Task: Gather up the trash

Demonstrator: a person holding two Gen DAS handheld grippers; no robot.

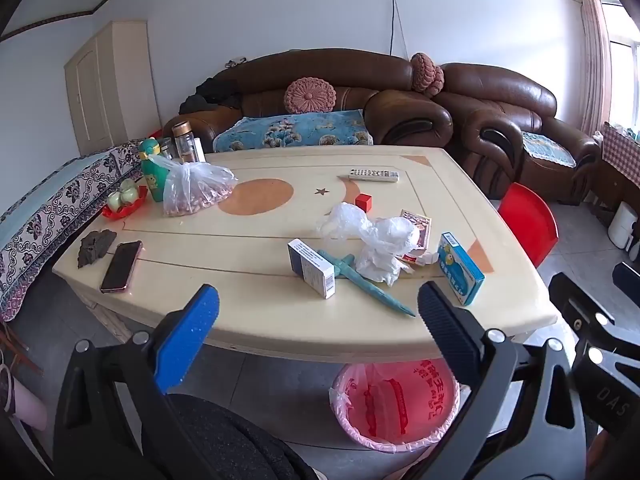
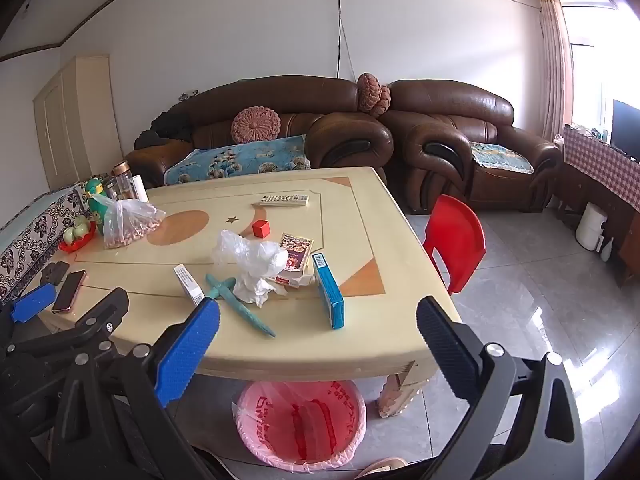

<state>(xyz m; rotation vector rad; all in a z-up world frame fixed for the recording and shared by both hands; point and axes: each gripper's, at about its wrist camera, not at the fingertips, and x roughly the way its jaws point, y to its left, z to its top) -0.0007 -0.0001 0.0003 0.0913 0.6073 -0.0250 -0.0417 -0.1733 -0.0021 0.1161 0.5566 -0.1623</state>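
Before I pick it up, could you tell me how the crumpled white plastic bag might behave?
The crumpled white plastic bag looks thin and floppy, so it will probably collapse when pinched. It seems very light and may drag the tissue beside it. Pushing would likely slide it, not roll it.

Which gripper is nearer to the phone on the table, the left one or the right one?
Left. In the right wrist view the left gripper has a fingertip right beside the phone at the table's left edge. The right gripper hangs open further right, off the near edge.
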